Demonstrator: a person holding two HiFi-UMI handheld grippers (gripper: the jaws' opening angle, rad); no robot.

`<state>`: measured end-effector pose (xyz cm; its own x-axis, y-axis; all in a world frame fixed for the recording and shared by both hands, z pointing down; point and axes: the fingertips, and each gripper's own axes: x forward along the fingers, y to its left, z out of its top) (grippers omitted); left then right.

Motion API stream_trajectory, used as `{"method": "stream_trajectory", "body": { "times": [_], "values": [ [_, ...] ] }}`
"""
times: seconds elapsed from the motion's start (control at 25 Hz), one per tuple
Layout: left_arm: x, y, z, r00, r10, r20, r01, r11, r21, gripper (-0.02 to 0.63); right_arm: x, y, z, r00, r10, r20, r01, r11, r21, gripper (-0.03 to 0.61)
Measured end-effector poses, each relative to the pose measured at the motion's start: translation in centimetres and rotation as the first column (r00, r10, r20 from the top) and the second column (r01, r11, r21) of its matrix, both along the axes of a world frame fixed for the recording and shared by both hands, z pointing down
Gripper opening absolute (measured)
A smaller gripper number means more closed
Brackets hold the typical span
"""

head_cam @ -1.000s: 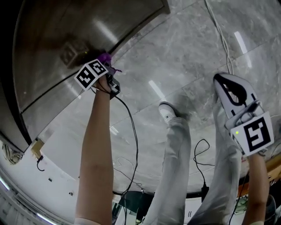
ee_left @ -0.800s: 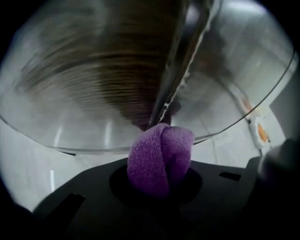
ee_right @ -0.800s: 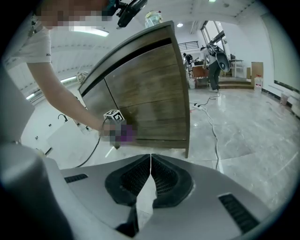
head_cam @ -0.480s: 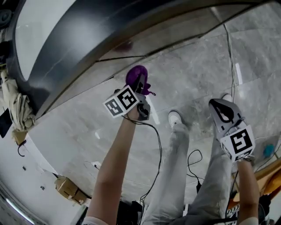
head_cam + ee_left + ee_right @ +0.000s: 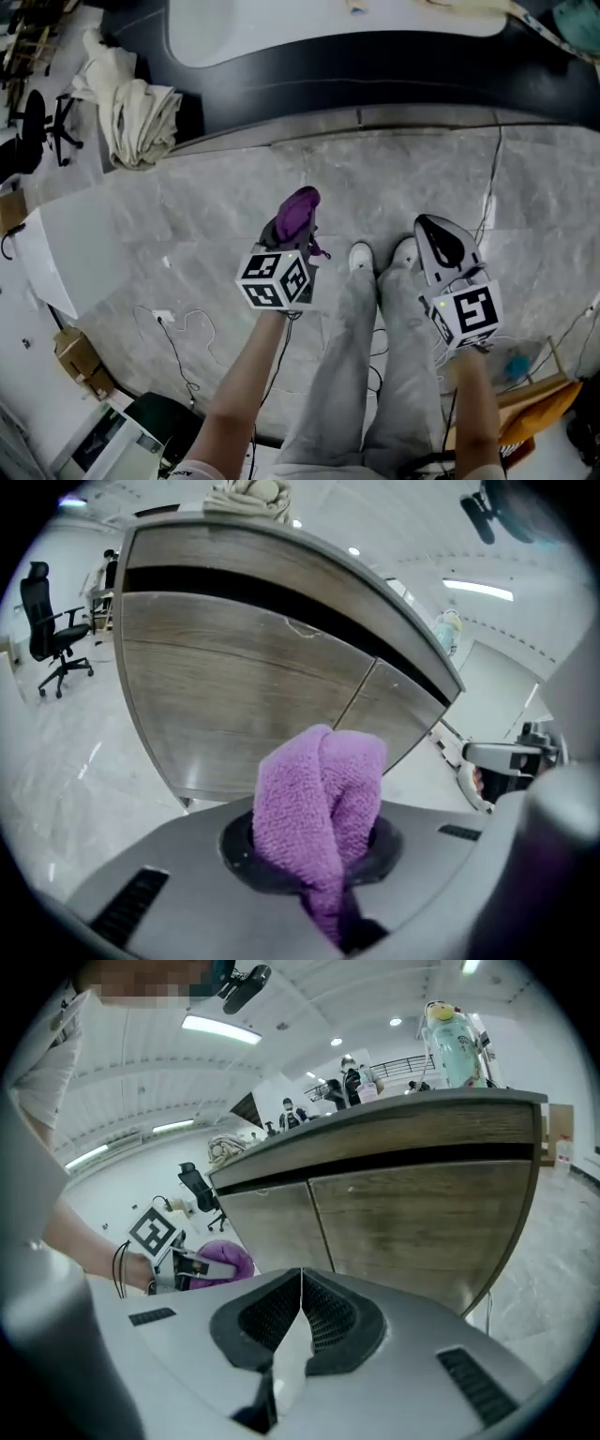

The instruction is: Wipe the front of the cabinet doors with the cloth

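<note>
Grey marble floor [image 5: 187,234] fills most of the head view. The curved surface [image 5: 375,70] with its dark edge runs along the top of the frame, well apart from the person's shoes. The left gripper [image 5: 319,855] pinches the purple cloth [image 5: 319,799] between its jaws. A folded lobe of it stands up at the centre of the left gripper view, with the wooden cabinet doors [image 5: 244,686] behind it, untouched. The right gripper [image 5: 298,1326] has its jaws pressed together on nothing and hangs at the lower right of the head view.

The step in hand looks like bringing the cloth to the door fronts. To do it well, I would close in on the doors and turn the left gripper so the free lobe meets the wood flat, keeping the hard jaw tips off it. Then sweep along the grain, outward from the seam [image 5: 361,691] between the doors, in overlapping passes. The pinch seems deep enough, yet heavy pressure may drag the cloth loose.
</note>
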<state>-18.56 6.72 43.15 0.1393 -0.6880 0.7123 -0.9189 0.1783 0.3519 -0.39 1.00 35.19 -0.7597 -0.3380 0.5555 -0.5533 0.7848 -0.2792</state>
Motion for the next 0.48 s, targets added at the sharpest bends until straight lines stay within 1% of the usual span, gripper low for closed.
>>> {"method": "stream_trajectory", "body": {
  "times": [0.08,0.2,0.32,0.48],
  "values": [
    [0.9,0.7,-1.0,1.0,-0.011,0.007,0.011,1.0,0.009,0.048,-1.1,0.2,-0.5,1.0,-0.012,0.025,0.012,1.0,-0.013,0.028],
    [2.8,0.2,-2.4,1.0,0.009,0.02,-0.01,0.999,0.034,0.048,-1.6,0.4,-0.6,0.999,-0.039,0.029,0.039,0.999,-0.013,0.028],
    [4.7,-1.7,-3.7,0.999,0.04,0.035,-0.042,0.998,0.055,0.048,-0.8,0.1,-0.9,0.997,-0.075,0.006,0.075,0.997,0.026,0.027],
    [6.2,-5.1,-6.2,0.999,0.028,0.04,-0.031,0.996,0.083,0.048,1.3,-0.5,-1.3,0.997,-0.072,0.003,0.072,0.997,0.008,0.027]
  ]
}}
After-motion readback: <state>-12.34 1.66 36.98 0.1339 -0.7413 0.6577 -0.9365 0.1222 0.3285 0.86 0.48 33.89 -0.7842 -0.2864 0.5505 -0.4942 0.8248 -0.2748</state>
